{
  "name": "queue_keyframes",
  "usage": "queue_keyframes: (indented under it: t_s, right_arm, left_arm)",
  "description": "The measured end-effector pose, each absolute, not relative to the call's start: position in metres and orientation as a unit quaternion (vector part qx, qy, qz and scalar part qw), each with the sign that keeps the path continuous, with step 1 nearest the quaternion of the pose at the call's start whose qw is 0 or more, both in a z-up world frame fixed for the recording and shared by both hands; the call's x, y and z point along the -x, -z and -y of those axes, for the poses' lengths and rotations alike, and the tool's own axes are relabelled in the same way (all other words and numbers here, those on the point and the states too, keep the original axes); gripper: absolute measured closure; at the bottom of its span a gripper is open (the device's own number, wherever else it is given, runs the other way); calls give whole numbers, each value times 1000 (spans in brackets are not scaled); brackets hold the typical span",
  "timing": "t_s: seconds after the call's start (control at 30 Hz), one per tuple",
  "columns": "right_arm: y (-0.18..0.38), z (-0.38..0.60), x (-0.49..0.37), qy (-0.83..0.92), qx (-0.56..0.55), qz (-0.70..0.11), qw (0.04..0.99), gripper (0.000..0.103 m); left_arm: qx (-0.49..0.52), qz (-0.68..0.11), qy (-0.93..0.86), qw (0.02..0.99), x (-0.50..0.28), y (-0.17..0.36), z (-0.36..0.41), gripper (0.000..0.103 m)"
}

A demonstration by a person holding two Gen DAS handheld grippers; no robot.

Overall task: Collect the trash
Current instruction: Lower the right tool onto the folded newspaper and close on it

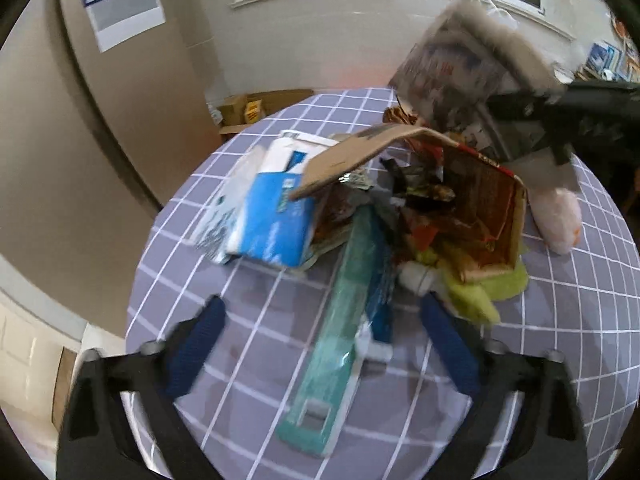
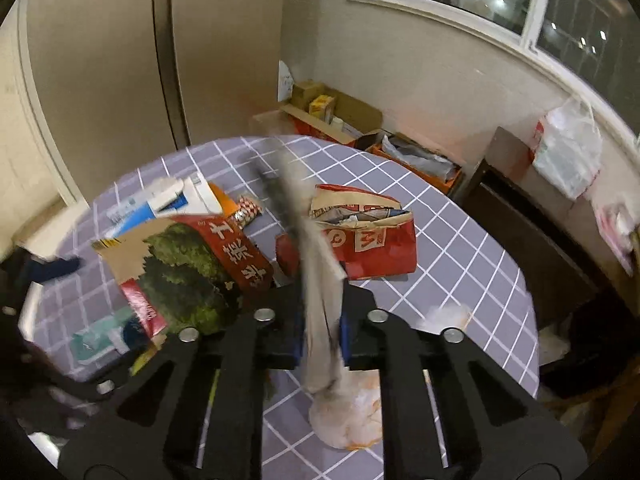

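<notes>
- The trash lies heaped on a round tabletop (image 1: 248,320) covered by a grey-purple cloth with a white grid.
- The right claw (image 2: 323,340) is clamped on a flattened printed carton (image 2: 316,280), seen edge-on between its blue pads as a thin, grey, motion-blurred sheet rising away from the camera. In the left wrist view the same carton (image 1: 464,60) hangs above the far side of the heap, its face blurred print in red and blue.
- The left claw (image 1: 324,340) stands open above the near edge of the heap. Its ribbed blue pads (image 1: 200,344) are set wide on either side of a long, flat teal package (image 1: 344,312); they do not touch it.
- The teal package is glossy, with a rectangular hang slot at its near end, and points into the heap.
- To its left lies a blue and white box (image 1: 276,216), partly on top of clear printed film.
- Over the heap's middle leans a torn cardboard box (image 1: 480,200), brown inside, its flap raised like a roof over crumpled dark wrappers.
- The box's outside (image 2: 192,264) shows glossy red print with large characters and a green picture.
- Yellow-green soft material (image 1: 480,292) lies under the box edge.
- A crushed red paper bag (image 2: 364,232) lies apart behind the heap.
- A pale crumpled plastic bag (image 2: 348,416) lies below the right claw.
</notes>
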State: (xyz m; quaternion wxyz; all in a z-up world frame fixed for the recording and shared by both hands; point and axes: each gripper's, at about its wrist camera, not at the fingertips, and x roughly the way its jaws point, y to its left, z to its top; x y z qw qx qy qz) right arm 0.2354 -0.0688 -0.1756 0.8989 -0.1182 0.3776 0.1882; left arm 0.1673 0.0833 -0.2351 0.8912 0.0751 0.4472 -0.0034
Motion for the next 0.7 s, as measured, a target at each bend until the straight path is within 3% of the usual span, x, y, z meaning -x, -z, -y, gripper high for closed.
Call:
queue_keyframes:
  t_s: [0.1,0.2,0.7]
  right_arm:
    - [169,84,-234,-186,88,-375,904,94]
    - [166,95,-233,-194,68,-378,903,94]
    - [150,138,-210,-225,-32,-369,901,95]
  left_arm:
    - [-68,-462,29,884,-177,241,-80,56]
    - [-68,-464,43,882,-179,244,-76,72]
    - [9,-447,59,893,-147,224,-86,77]
